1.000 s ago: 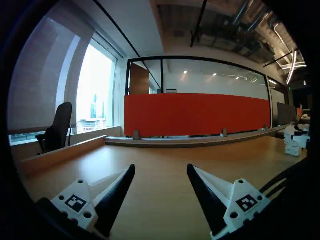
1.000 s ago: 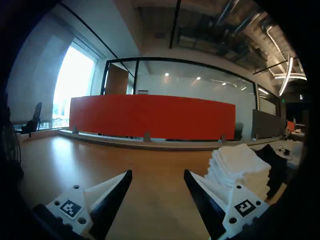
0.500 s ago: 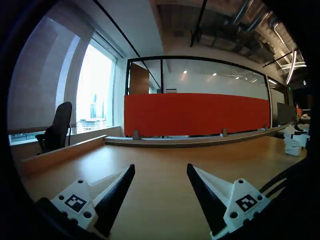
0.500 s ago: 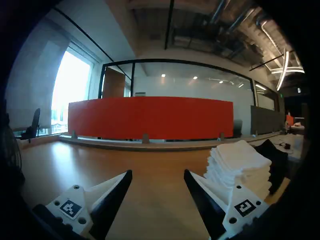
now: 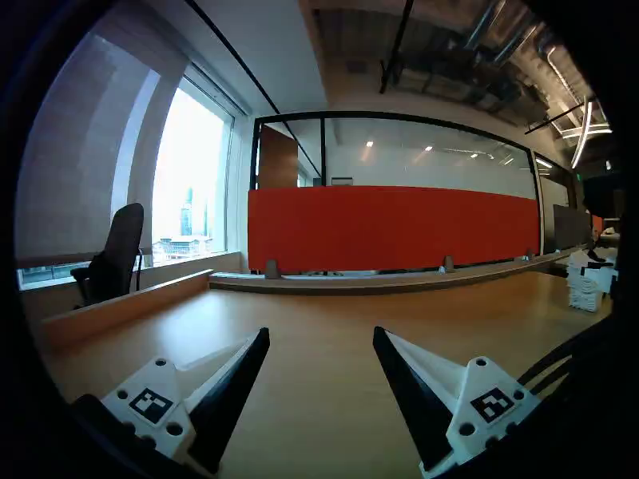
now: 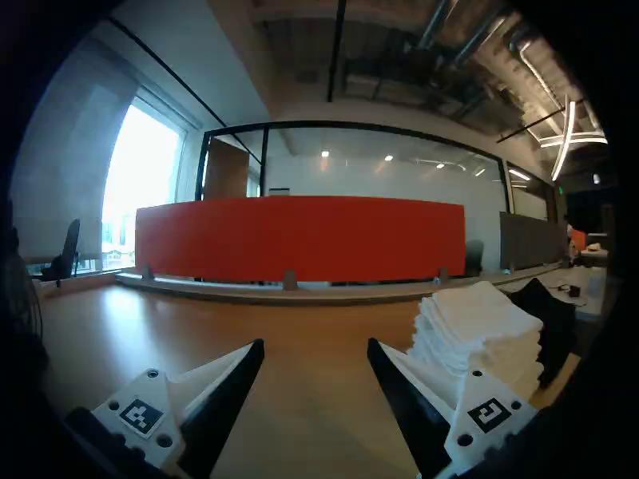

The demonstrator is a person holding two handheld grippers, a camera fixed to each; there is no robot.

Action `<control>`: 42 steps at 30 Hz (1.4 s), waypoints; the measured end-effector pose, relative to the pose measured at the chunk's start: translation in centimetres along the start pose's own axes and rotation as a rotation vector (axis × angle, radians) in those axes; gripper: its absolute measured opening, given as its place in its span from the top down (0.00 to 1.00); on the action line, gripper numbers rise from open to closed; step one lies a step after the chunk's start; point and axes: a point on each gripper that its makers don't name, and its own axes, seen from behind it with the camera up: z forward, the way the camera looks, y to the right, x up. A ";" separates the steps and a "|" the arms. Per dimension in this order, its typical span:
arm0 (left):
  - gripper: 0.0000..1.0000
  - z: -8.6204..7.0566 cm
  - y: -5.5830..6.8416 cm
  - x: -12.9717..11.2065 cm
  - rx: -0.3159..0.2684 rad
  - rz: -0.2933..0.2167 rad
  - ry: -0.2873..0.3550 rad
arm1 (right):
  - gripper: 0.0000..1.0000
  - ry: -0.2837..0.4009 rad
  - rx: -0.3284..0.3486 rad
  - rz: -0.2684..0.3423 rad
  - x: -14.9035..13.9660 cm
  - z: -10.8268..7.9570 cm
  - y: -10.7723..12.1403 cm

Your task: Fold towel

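Left gripper (image 5: 319, 331): jaws apart, nothing between them. They hover low over the wooden bench (image 5: 479, 311) and face the red screen (image 5: 391, 227), which stands upright along the bench's far edge. Bare wood shows between the jaws and the screen.

Right gripper (image 6: 315, 343): jaws apart, gripping nothing. They also face the red screen (image 6: 299, 238) from the near side of the bench (image 6: 160, 319).

Task item: a stack of folded white towels (image 6: 479, 331) sits on the bench on the near side of the screen, off its right end. In the right gripper view the right-hand jaw overlaps the foot of the stack; contact cannot be judged. In the left gripper view the stack (image 5: 587, 287) appears small, well beyond the screen's right end.

Obstructions: a black object (image 6: 551, 319), of a kind that cannot be made out, lies just beside the stack on the side away from the screen's middle, and appears to touch it.

Surroundings: a glass partition (image 5: 423, 156) rises behind the screen. A bright window (image 5: 188, 191) stands past the screen's left end, with a dark office chair (image 5: 120, 255) before it. Strip lights (image 6: 563, 140) hang from the ceiling above the screen's right end.
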 end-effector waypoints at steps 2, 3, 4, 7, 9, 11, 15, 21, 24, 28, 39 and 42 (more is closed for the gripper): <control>0.04 0.0 0.0 0.0 0.000 0.000 0.000 | 0.00 0.001 0.000 0.000 -0.1 0.0 0.1; 0.04 0.0 0.0 0.0 0.000 0.000 0.000 | 0.00 0.001 0.000 0.001 -0.1 0.0 0.1; 0.04 0.0 0.0 0.0 0.000 0.000 0.000 | 0.00 0.001 -0.001 0.001 -0.1 0.0 0.1; 0.04 0.0 0.0 0.0 0.000 0.000 0.000 | 0.00 0.001 -0.002 0.000 -0.2 0.0 0.1; 0.04 0.0 0.0 0.0 0.000 0.000 0.000 | 0.00 0.001 -0.002 0.001 -0.1 -0.1 0.1; 0.04 0.0 0.0 0.0 0.000 0.000 0.000 | 0.00 0.000 -0.001 0.001 0.0 -0.2 0.2; 0.04 0.0 0.1 0.0 0.000 0.000 0.000 | 0.00 0.000 -0.001 0.002 0.1 -0.3 0.2; 0.04 0.0 0.0 0.0 0.000 0.000 0.000 | 0.00 0.002 0.000 0.003 0.2 -0.3 0.2; 0.04 0.0 0.0 0.0 0.000 0.000 0.000 | 0.00 0.002 -0.001 0.002 0.2 -0.3 0.2; 0.04 0.0 0.0 0.0 0.000 0.000 0.000 | 0.00 0.002 -0.001 0.002 0.3 -0.3 0.2; 0.04 -0.1 0.0 0.2 0.000 0.000 -0.001 | 0.00 0.002 0.000 0.002 0.2 -0.3 0.1; 0.04 -0.1 0.0 0.2 0.000 0.000 -0.001 | 0.00 0.002 -0.001 0.002 0.2 -0.3 0.1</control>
